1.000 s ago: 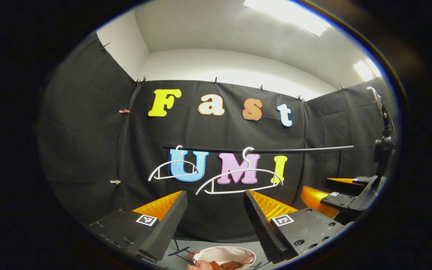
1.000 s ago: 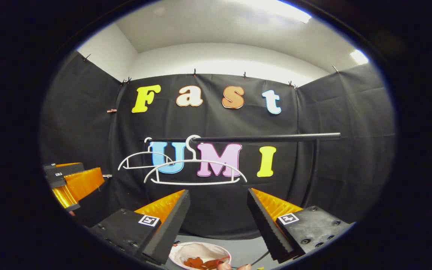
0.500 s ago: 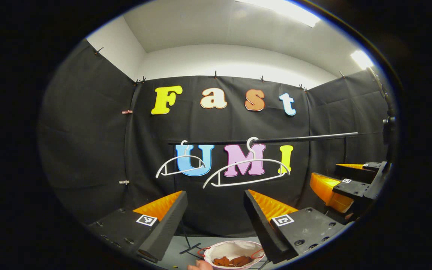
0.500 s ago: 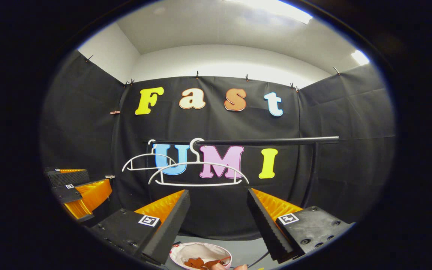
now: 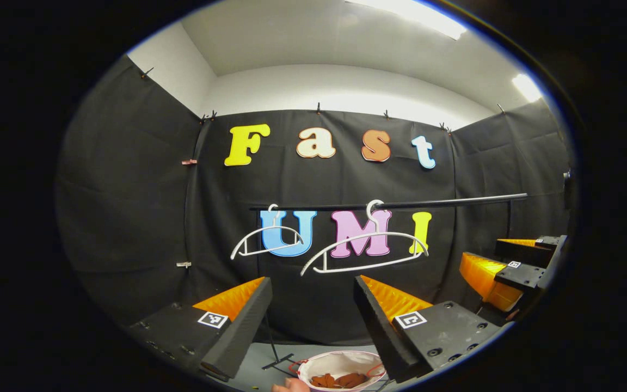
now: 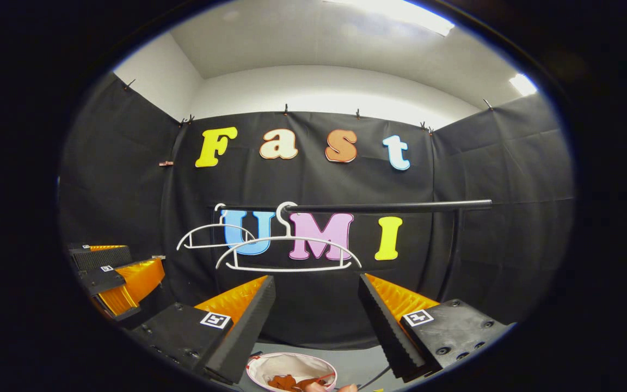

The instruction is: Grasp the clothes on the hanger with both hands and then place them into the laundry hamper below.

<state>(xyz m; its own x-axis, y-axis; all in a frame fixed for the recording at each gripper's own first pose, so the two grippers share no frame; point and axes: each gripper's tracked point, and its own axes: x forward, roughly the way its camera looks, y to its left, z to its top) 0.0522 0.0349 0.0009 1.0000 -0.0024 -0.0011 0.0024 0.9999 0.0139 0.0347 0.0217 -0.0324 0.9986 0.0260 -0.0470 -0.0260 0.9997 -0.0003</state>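
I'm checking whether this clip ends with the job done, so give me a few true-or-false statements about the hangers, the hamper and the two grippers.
1. Both white hangers on the black rail are bare. True.
2. The laundry hamper below is empty. False: brown clothes lie in it.
3. The left gripper is open and holds nothing. True.
4. The right gripper is shut on a hanger. False: it is open, below the hangers.
5. Three hangers hang on the rail. False: two.
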